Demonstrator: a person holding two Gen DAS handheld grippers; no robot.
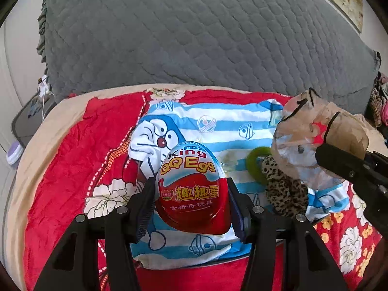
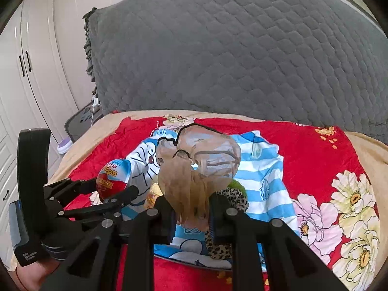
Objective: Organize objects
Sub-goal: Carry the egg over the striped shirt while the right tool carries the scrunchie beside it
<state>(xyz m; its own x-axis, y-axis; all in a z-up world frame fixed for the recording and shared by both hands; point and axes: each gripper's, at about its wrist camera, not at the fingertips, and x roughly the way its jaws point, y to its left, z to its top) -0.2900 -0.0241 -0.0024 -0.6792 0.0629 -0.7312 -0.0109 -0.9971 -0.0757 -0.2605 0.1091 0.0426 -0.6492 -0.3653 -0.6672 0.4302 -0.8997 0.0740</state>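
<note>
Above the striped cloth [image 1: 218,121], left gripper [image 1: 192,203] clamps the slippery egg [image 1: 191,189]; right gripper [image 2: 191,208] pinches the bag [image 2: 194,167], whose film could slide out toward six o'clock.

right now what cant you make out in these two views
- Yellow thing, right wrist view: mostly behind the left gripper and bag; its identity is unclear.
- Green ring, left wrist view: part hidden by the leopard cloth and bag.
- Bag contents: too murky through the plastic in both views.
- Egg base: hidden between the left gripper's pads.
- Person's hand: cut by the bottom edge.
</note>
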